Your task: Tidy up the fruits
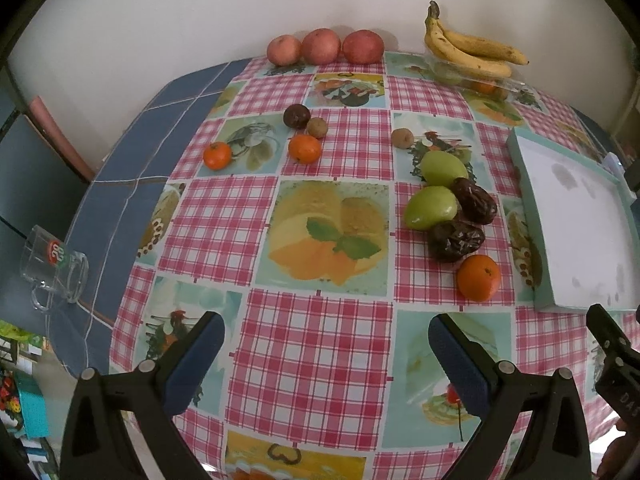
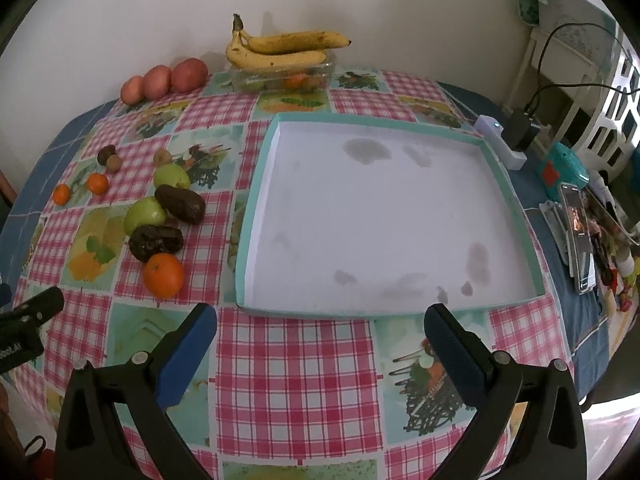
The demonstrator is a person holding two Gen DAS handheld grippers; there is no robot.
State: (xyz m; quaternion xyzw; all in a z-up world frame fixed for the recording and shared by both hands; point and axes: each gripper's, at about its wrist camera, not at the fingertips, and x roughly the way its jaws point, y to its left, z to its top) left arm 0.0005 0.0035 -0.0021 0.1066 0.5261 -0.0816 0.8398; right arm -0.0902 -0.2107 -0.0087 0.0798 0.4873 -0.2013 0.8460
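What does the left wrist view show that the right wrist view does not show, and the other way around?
Only the left wrist view shows the glass mug lying on its side at the table's edge. Only the right wrist view shows the whole empty tray, the phone and the white charger. Both views share the bananas, three red fruits, the green fruits, the big orange and the checked tablecloth.

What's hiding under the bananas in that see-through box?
The bananas lie on top of the clear box. Through its wall an orange fruit shows, with something greenish beside it. The rest is too blurred to tell.
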